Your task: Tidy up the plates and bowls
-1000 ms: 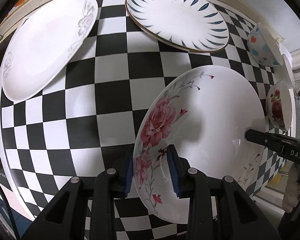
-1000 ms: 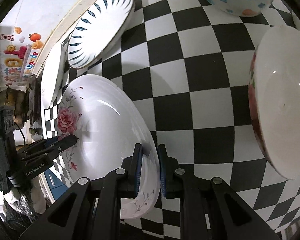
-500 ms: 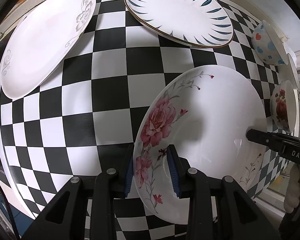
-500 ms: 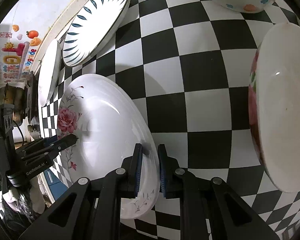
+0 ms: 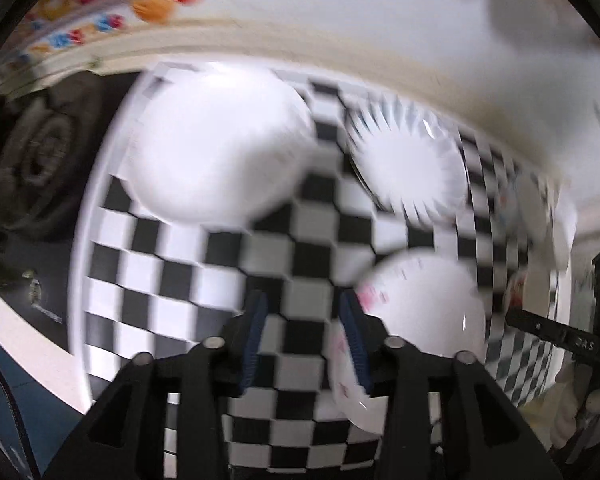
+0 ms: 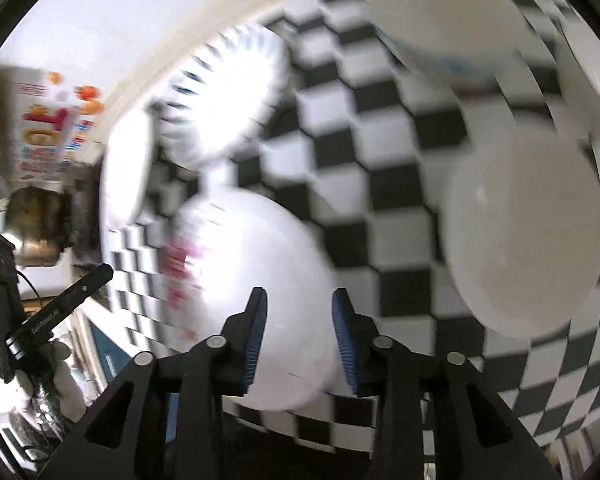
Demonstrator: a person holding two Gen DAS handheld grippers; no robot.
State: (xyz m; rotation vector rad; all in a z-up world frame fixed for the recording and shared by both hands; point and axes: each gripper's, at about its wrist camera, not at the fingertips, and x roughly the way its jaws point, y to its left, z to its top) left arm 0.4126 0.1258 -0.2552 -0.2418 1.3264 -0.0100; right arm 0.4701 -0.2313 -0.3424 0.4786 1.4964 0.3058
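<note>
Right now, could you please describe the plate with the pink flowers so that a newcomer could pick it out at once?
Start at the black-and-white checkered table. Three plates lie on it; take the white plate with pink flowers nearest the left hand-held gripper, just right of its open fingers. Unlike the plain-looking white plate and the white plate with dark blue rim strokes farther back, it carries pink blooms.

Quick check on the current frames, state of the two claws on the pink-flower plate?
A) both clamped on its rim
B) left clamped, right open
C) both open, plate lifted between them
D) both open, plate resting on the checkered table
D: the left claw and right claw both show a wide gap between their blue pads, and the pink-flower plate lies unheld on the checkered table.
</note>
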